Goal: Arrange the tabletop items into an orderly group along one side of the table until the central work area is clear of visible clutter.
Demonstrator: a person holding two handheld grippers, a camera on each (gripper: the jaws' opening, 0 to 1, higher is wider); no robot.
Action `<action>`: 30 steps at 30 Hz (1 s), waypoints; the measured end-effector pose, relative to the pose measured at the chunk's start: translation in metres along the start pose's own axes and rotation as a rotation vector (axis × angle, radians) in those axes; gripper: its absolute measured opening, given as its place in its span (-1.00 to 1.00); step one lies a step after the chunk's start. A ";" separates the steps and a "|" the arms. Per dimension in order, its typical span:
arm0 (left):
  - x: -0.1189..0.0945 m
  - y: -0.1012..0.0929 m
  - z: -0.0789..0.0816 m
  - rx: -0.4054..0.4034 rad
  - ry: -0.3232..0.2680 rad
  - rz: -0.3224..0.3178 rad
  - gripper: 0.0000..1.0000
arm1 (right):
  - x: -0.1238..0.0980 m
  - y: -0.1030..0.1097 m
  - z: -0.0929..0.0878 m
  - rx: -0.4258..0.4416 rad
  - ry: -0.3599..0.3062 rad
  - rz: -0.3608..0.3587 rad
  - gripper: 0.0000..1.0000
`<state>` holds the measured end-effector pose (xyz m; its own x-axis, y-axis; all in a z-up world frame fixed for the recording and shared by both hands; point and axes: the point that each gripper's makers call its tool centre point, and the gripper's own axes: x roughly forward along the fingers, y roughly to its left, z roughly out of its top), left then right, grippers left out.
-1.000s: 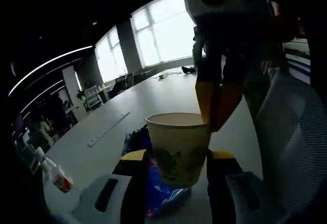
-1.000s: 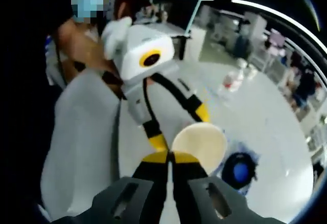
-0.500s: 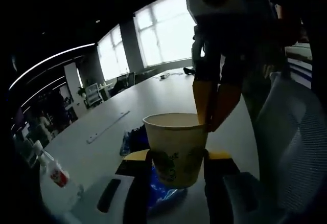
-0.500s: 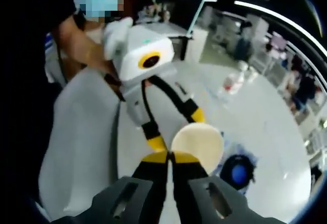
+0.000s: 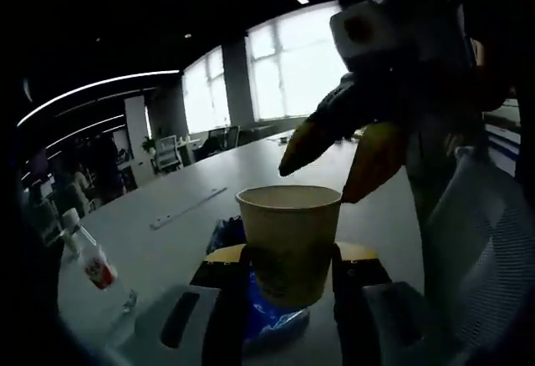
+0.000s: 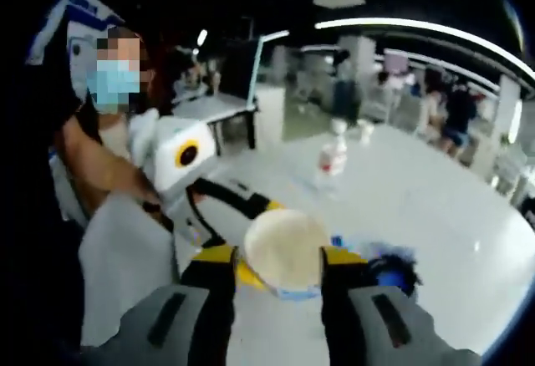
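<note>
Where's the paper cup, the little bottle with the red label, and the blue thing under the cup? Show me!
Paper cup (image 5: pixel 288 236), left gripper view, on its front wall.
Bottle (image 5: pixel 94 267), left gripper view, on its red label.
Blue thing (image 6: pixel 389 276), right gripper view, on its blue middle.

White table (image 5: pixel 276 178), bottle (image 5: pixel 90 262), flat strip (image 5: pixel 188 207), perhaps a blue wrapper (image 5: pixel 269 312)

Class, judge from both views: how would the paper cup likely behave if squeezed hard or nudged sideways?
The paper cup looks thin-walled, so a hard squeeze would probably dent it. It seems empty inside in the right gripper view, so likely light. Being tall and narrower at the base, it may tip if nudged near the rim. The left tongs flank it.
</note>
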<state>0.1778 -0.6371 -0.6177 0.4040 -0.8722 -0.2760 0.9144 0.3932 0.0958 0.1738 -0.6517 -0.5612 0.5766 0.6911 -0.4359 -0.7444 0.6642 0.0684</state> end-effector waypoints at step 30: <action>0.022 0.145 -0.002 -0.145 -0.125 0.404 -0.26 | -0.030 -0.083 -0.081 0.429 -0.077 -0.398 0.96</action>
<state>0.3196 -0.5985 -0.6117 0.7361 -0.6653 -0.1251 0.6733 0.7385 0.0344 0.1914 -0.7508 -0.6263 0.8185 0.3728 -0.4370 -0.2719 0.9216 0.2770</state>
